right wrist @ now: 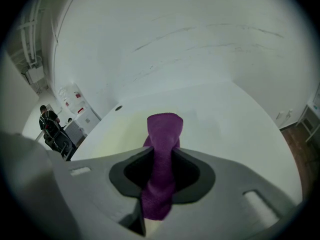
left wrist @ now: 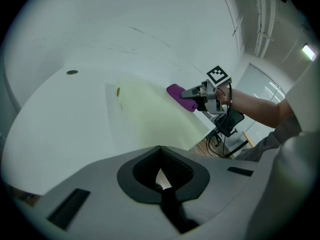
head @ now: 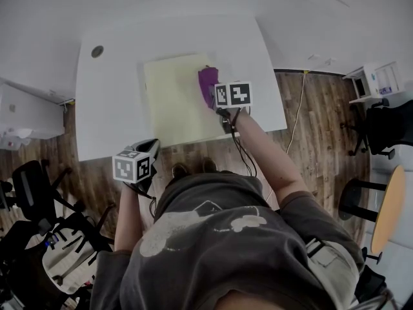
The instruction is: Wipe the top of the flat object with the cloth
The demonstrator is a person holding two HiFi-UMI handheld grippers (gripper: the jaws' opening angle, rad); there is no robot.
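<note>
A pale yellow flat board (head: 174,102) lies on the white table (head: 110,108). On the board's right part rests a purple cloth (head: 207,84), and my right gripper (head: 214,97) is shut on it. In the right gripper view the cloth (right wrist: 163,134) runs out between the jaws and its far end touches the board (right wrist: 115,136). My left gripper (head: 147,154) hangs off the table's near edge, jaws together, holding nothing. The left gripper view shows the board (left wrist: 150,111), the cloth (left wrist: 180,97) and the right gripper (left wrist: 197,94) ahead.
A round grommet hole (head: 97,51) sits at the table's far left corner. Office chairs stand at left (head: 29,192) and right (head: 387,124), beside a round wooden table (head: 387,205). A cable (head: 299,108) trails on the wood floor. A person (right wrist: 47,120) stands far off.
</note>
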